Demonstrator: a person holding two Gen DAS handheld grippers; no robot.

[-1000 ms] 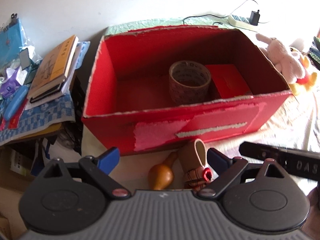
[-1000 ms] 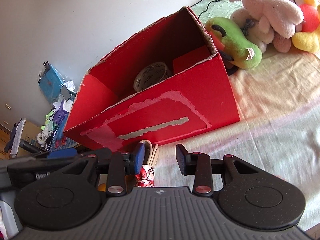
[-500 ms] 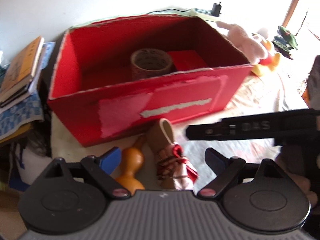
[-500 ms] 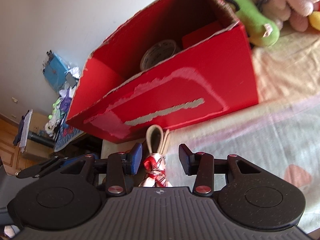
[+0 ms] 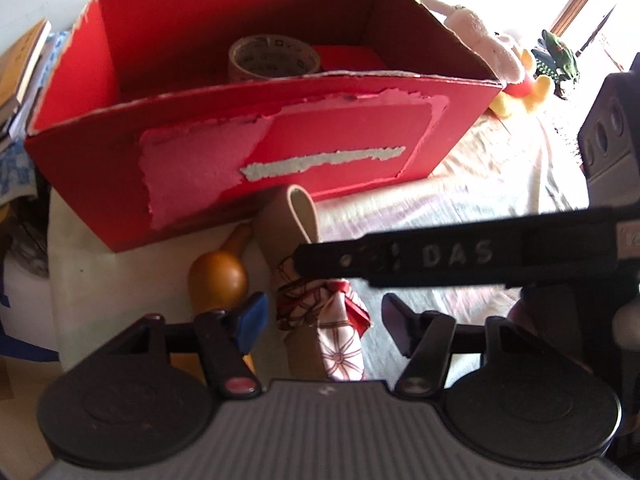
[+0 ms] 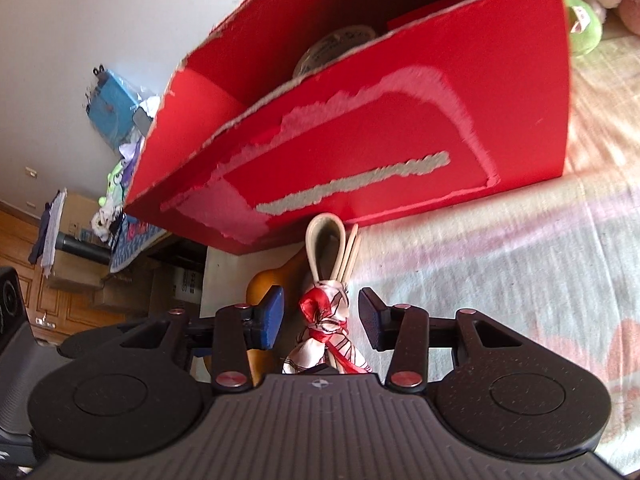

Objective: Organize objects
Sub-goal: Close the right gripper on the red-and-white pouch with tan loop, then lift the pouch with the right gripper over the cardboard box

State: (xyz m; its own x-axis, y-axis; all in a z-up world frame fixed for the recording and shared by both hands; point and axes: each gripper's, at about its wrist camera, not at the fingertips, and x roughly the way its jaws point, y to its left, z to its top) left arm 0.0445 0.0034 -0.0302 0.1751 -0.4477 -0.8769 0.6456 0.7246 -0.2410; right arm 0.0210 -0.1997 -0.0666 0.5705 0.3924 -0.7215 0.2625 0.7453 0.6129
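A beige strap bundle tied with a red-and-white scarf (image 5: 320,308) lies on the sheet in front of the red cardboard box (image 5: 120,168). A brown wooden gourd (image 5: 218,276) lies on its left. My left gripper (image 5: 322,318) straddles the scarf knot; its jaws are closing, and the pads do not press on it. My right gripper (image 6: 320,316) is open around the same bundle (image 6: 324,308), clear of it on both sides. One right finger (image 5: 440,256) crosses the left wrist view above the bundle. The box (image 6: 400,128) holds a tape roll (image 5: 272,58) and a small red box (image 5: 348,58).
Plush toys (image 5: 480,36) lie behind the box on the right, with a green one (image 6: 580,20) at its corner. Stacked books (image 5: 20,64) sit left of the box, and a blue bag (image 6: 112,108) and clutter beyond. Pale bedsheet (image 5: 480,184) stretches to the right.
Both grippers sank and tilted down over the bundle. The left jaws narrowed around the scarf knot and the right jaws widened a little. The right finger slid leftwards across the left wrist view.
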